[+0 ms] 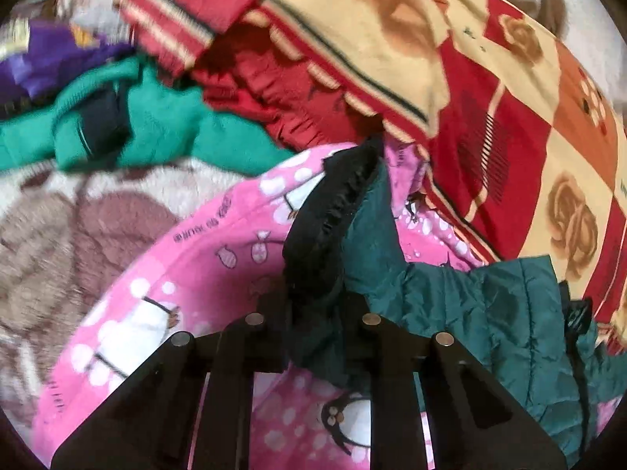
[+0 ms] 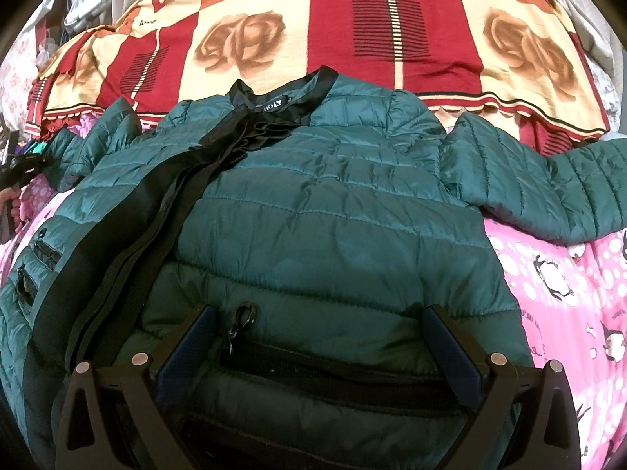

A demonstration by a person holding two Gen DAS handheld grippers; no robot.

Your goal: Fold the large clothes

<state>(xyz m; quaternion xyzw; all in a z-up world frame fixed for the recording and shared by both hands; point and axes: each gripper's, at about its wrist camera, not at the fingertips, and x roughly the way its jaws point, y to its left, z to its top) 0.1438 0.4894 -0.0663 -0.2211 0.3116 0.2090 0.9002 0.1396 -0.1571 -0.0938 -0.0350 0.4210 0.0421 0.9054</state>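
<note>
A dark green quilted jacket [image 2: 333,203] lies spread on a pink penguin-print blanket [image 2: 568,274], its collar toward a red and cream rose-patterned blanket [image 2: 298,35] at the far edge of the bed. One sleeve [image 2: 548,188] stretches out toward the right edge. The right gripper [image 2: 317,337] hangs over the jacket's lower front with its jaws spread wide, either side of a zipped pocket [image 2: 333,368]. The left gripper [image 1: 313,305] is pressed together, pinching the jacket's black-trimmed cuff [image 1: 333,211] at the left edge. Beyond it lies a bright green garment [image 1: 164,129] in a heap.
</note>
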